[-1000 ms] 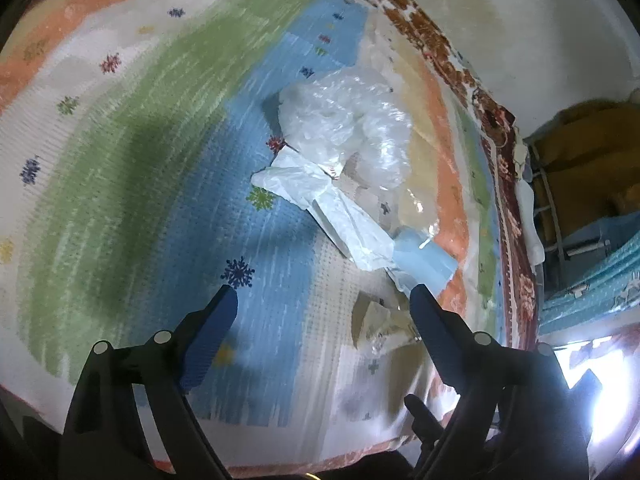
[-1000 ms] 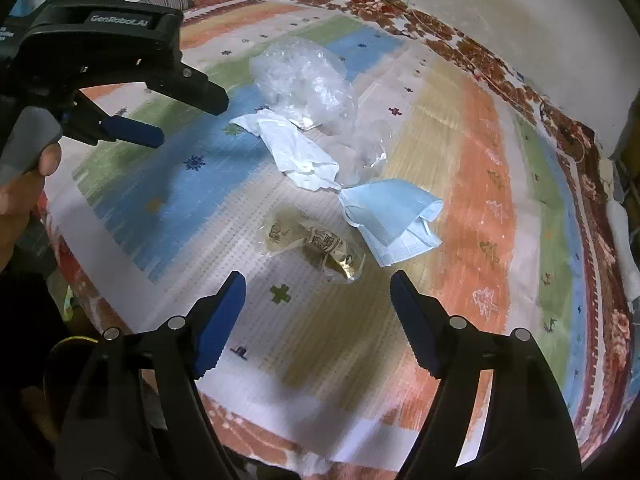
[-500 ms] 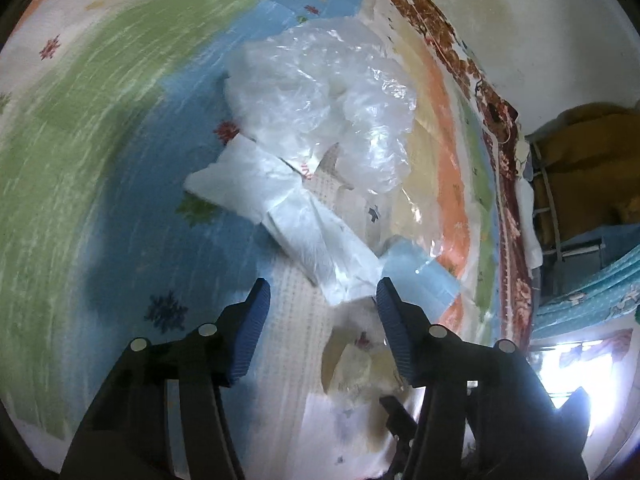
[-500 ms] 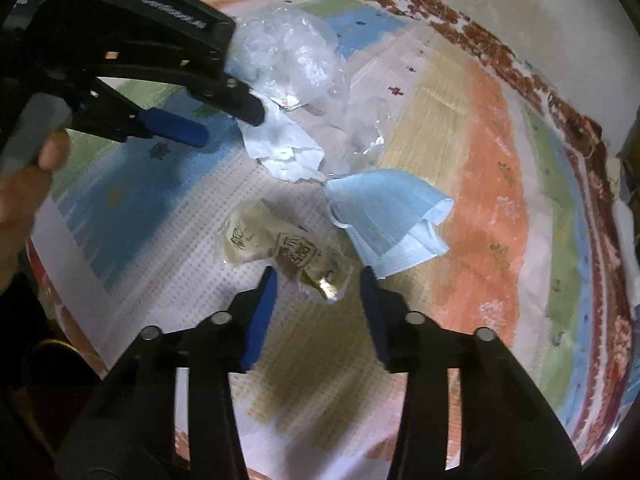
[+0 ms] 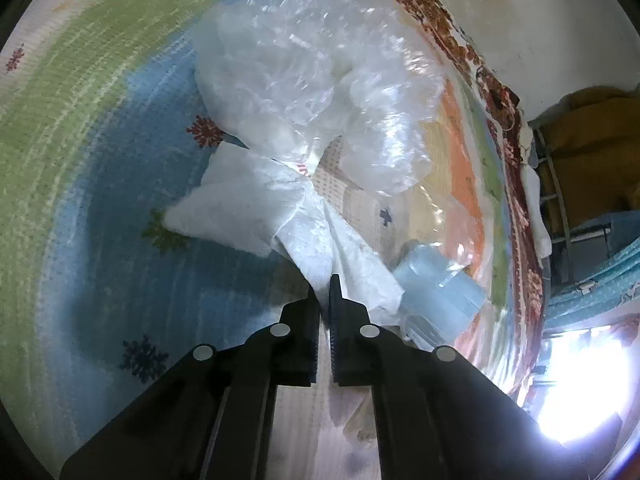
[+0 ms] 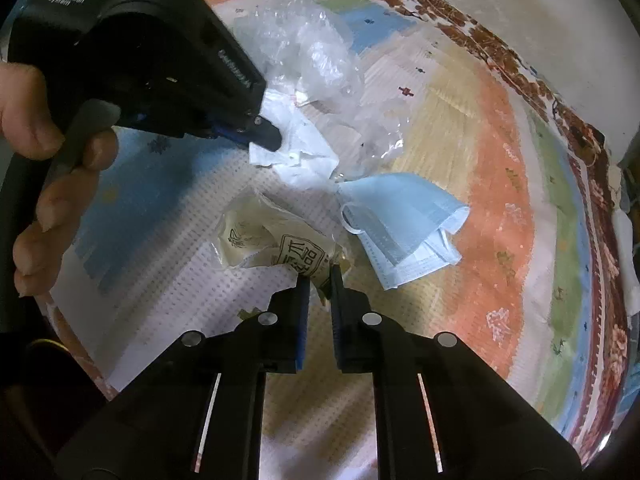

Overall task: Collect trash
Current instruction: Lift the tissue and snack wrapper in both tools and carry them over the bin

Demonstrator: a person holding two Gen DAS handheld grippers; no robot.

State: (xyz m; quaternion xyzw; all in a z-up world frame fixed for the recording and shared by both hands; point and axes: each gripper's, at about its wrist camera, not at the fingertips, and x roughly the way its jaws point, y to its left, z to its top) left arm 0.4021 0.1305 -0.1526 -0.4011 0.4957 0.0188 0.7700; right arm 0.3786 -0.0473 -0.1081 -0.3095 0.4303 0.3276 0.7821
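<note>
Both grippers clamped on trash, all of it on the striped cloth (image 6: 480,152).
Left gripper (image 5: 325,288) pinched the white tissue (image 5: 256,204) near its end; right gripper (image 6: 320,280) gripped the printed wrapper (image 6: 276,244). Blue mask (image 6: 404,220) lay just beside the wrapper, clear bag (image 5: 320,80) behind the tissue.

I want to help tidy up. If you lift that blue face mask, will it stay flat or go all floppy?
Probably floppy: the blue face mask lies folded and creased on the cloth, thin layers splayed at one corner. It looks very light. Its ear loop may dangle and snag.
</note>
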